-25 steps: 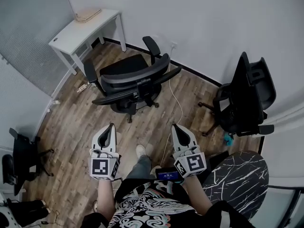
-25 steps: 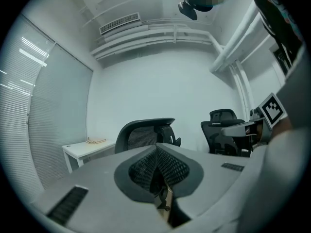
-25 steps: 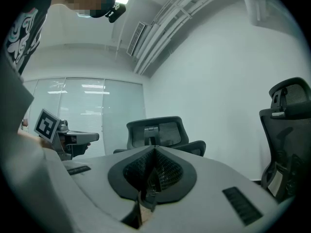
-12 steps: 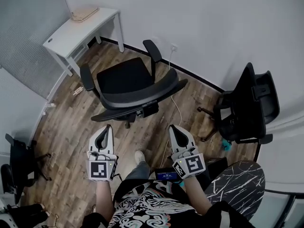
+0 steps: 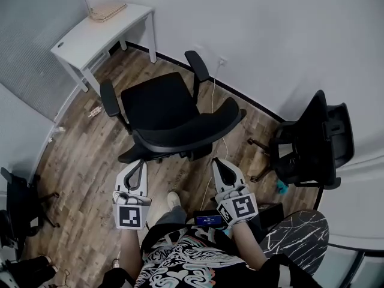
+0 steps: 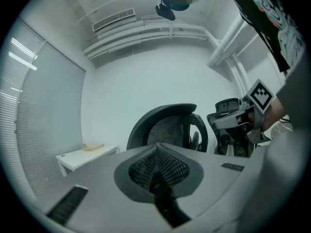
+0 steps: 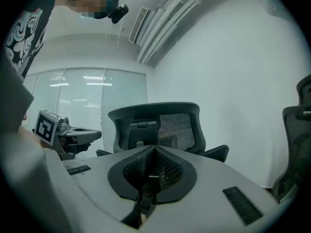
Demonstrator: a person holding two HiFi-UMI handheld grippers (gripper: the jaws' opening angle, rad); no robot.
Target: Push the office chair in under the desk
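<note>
Head view: the office chair (image 5: 165, 116) stands on the wood floor (image 5: 78, 161), seat toward the white surface (image 5: 99, 32) in the corner, not yet under it. I hold my left hand-held gripper (image 5: 140, 164) and right hand-held gripper (image 5: 216, 162) just behind its backrest (image 5: 186, 131), both clenched on nothing. A second chair (image 5: 318, 140) sits well apart at right.

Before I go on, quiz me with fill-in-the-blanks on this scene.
The left hand-held gripper and right hand-held gripper both have jaws ___.
The office chair stands with its ___ nearest the person.
The desk is coloured ___.
A second chair stands on the person's ___ side.
Missing: shut; backrest; white; right.
</note>
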